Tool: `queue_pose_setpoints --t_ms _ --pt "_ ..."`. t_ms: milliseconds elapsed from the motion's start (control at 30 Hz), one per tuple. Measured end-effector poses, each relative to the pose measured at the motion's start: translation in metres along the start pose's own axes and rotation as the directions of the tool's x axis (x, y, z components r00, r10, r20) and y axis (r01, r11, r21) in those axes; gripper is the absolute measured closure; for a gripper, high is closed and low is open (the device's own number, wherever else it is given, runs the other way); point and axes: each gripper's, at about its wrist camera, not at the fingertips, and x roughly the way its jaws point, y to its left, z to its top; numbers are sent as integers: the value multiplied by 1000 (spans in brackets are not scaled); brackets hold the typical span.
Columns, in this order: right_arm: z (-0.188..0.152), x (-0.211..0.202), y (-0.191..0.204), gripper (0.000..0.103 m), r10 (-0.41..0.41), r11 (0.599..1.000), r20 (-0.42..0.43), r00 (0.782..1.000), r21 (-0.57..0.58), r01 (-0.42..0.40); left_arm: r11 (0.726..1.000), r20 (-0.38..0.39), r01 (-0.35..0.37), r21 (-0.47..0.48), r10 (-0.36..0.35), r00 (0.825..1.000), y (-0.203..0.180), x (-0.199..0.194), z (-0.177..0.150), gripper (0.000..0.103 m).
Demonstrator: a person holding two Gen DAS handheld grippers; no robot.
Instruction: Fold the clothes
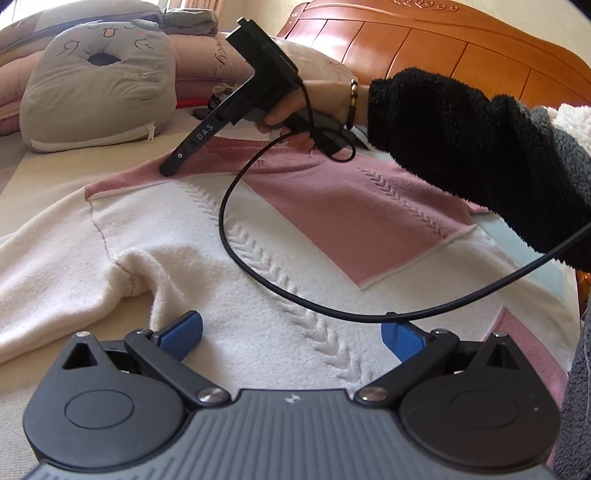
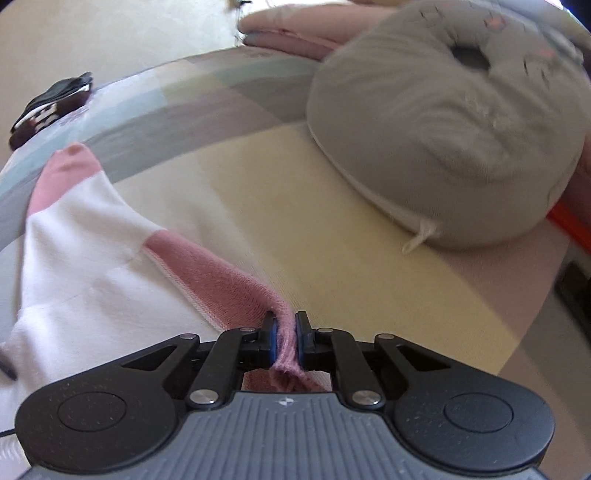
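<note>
Right gripper (image 2: 285, 332) jaws clamped on pink sweater (image 2: 236, 284) edge, ready for fold; left gripper (image 1: 291, 338) jaws wide, empty, low in frame.

Blurred grey cushion (image 2: 443, 136), edge-cropped

A bed (image 2: 332, 206) fills the room, its sheet patterned in broad pale blocks of cream, grey, mauve and light blue. At its head stands a glossy orange-brown wooden headboard (image 1: 424, 40) with carved scrollwork along the top. A grey cat-face cushion (image 1: 99, 85) with a hole in its middle and a white zip lies on the sheet, with pink pillows (image 1: 207, 62) and folded grey bedding (image 1: 188, 22) stacked behind it. Bright daylight falls from the upper left. A small dark object (image 2: 51, 107) rests near the bed's far edge.
</note>
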Motion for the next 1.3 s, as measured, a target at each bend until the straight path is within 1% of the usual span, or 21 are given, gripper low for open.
queue_pose_setpoints --t_ms 133,167,267,333,367,400,500,567,633,733,767,800,867,933,1000,1033,1100,1167,1233,1267,1300 --pt "1 -4 -2 88 -7 998 -9 1000 58 8 1000 2 4 -7 -4 1000 1 -1 0 1" --pt "3 -6 0 79 -14 998 -23 1000 57 15 1000 1 4 -8 -4 1000 1 -1 0 1" --pt "7 -21 7 73 -41 998 -33 999 56 43 1000 -2 0 -4 0 1000 0 -2 1 1" --pt "10 -35 10 65 -62 995 -28 998 74 63 1000 -3 4 -1 -4 1000 -2 -3 1 1" --pt "10 -41 12 57 -66 994 -30 997 84 69 1000 -5 8 0 -8 1000 -3 -3 0 1" --pt "11 -45 17 54 -73 993 -34 997 87 76 1000 -8 9 2 -9 1000 -3 -4 0 1" --pt "6 -61 29 51 -105 990 -62 993 92 110 1000 -15 10 14 -9 1000 -6 -5 -2 1" --pt "-2 -66 34 51 -108 986 -93 990 118 119 1000 -13 14 23 -14 1000 -9 -7 -3 1" --pt "-11 -65 36 51 -118 979 -115 986 152 135 999 -7 33 30 -33 999 -11 -10 -3 1" --pt "-21 -52 34 49 -145 962 -148 978 212 175 998 4 43 43 -43 999 -14 -14 -1 1" --pt "-24 -47 34 48 -168 954 -171 971 219 204 998 9 49 41 -50 999 -14 -16 -1 1" --pt "-27 -42 36 48 -200 946 -200 959 217 242 998 15 60 33 -60 998 -13 -18 0 1" --pt "-30 -47 45 48 -239 940 -215 947 194 281 997 23 78 20 -79 997 -12 -21 1 1" --pt "-41 -67 58 41 -296 928 -209 932 169 332 996 26 90 20 -91 996 -13 -22 2 1" --pt "-53 -90 70 25 -357 910 -199 913 145 388 993 29 111 30 -111 993 -18 -24 3 1" --pt "-59 -101 76 23 -387 900 -193 901 133 415 991 29 125 39 -126 992 -21 -24 3 1" --pt "-77 -124 85 17 -446 868 -199 873 144 476 987 27 152 56 -154 988 -30 -25 4 1" --pt "-99 -148 92 12 -510 822 -190 839 181 541 981 21 175 81 -177 984 -43 -28 5 1" --pt "-123 -170 99 8 -560 780 -173 811 222 585 978 17 176 112 -179 984 -59 -31 5 1" --pt "-136 -181 103 4 -572 765 -165 804 247 595 978 12 172 119 -175 984 -65 -34 5 1" --pt "-149 -189 108 2 -572 759 -156 805 272 592 981 -1 161 112 -162 987 -70 -37 4 1"
